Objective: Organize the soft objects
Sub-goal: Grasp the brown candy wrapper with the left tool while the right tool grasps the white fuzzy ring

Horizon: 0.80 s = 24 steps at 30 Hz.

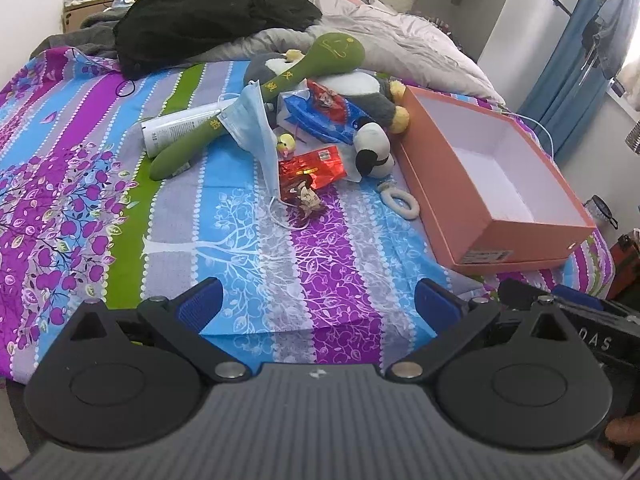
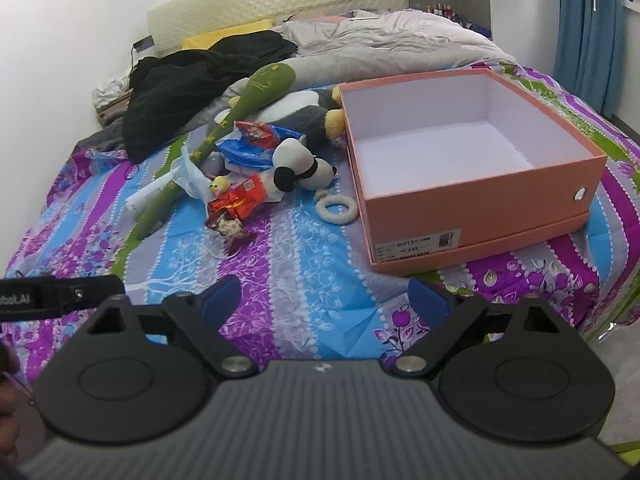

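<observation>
A pile of soft things lies mid-bed: a long green plush club (image 1: 256,92) (image 2: 224,128), a grey and white penguin plush (image 1: 360,92) (image 2: 304,116), a small black and white plush dog (image 1: 374,150) (image 2: 300,168), a blue face mask (image 1: 256,128) and a white ring (image 1: 400,202) (image 2: 338,208). An open orange box (image 1: 516,232) (image 2: 480,208) with a white inside stands to the right of the pile. My left gripper (image 1: 318,306) is open and empty near the bed's front edge. My right gripper (image 2: 324,298) is open and empty in front of the box.
Red snack packets (image 1: 312,170) (image 2: 240,200), a blue packet (image 1: 324,114), a white tube (image 1: 180,128) and a small yellow figure (image 1: 286,146) lie in the pile. Black clothing (image 1: 208,16) and a grey quilt (image 1: 392,36) cover the far bed. Blue curtains (image 2: 592,32) hang at right.
</observation>
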Each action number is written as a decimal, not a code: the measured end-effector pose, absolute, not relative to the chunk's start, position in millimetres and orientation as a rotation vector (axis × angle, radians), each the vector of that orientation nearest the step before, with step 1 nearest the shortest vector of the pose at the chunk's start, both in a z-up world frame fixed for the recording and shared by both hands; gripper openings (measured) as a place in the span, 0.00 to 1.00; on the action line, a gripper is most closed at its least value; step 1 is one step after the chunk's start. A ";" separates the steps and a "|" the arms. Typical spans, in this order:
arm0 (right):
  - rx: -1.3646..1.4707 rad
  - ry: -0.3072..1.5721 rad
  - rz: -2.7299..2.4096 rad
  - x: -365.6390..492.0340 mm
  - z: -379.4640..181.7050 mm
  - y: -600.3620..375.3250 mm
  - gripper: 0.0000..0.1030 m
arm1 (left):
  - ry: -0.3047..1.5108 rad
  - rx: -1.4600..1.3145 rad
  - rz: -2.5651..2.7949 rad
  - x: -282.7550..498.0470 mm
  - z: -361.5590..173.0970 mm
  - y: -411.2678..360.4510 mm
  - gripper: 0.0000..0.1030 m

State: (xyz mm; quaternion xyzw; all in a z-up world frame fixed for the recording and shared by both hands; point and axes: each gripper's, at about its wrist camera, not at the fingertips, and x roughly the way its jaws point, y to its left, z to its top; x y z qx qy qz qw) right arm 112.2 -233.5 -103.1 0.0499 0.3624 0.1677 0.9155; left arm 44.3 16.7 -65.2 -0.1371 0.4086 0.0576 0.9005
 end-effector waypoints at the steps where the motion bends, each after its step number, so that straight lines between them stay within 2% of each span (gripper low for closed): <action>1: 0.105 0.748 0.346 114.0 -103.4 -233.0 0.79 | 0.847 -0.284 0.118 45.2 -66.4 17.3 1.00; 2: 0.104 0.750 0.347 115.9 -103.7 -231.9 0.74 | 0.850 -0.286 0.118 46.6 -67.9 18.4 1.00; 3: 0.102 0.750 0.350 116.8 -104.2 -231.0 0.74 | 0.851 -0.288 0.115 47.7 -69.2 19.8 1.00; 17: 0.112 0.683 0.368 138.5 -117.2 -213.1 0.77 | 0.831 -0.314 0.135 76.1 -92.1 45.3 0.98; 20: 0.112 0.695 0.402 150.6 -123.7 -204.9 0.76 | 0.841 -0.333 0.144 87.2 -102.8 53.2 0.94; 22: 0.079 0.689 0.402 156.6 -127.8 -195.9 0.77 | 0.855 -0.369 0.147 95.6 -111.6 59.7 0.87; 24: 0.062 0.699 0.424 164.8 -134.1 -186.6 0.70 | 0.865 -0.396 0.147 105.6 -120.6 65.7 0.86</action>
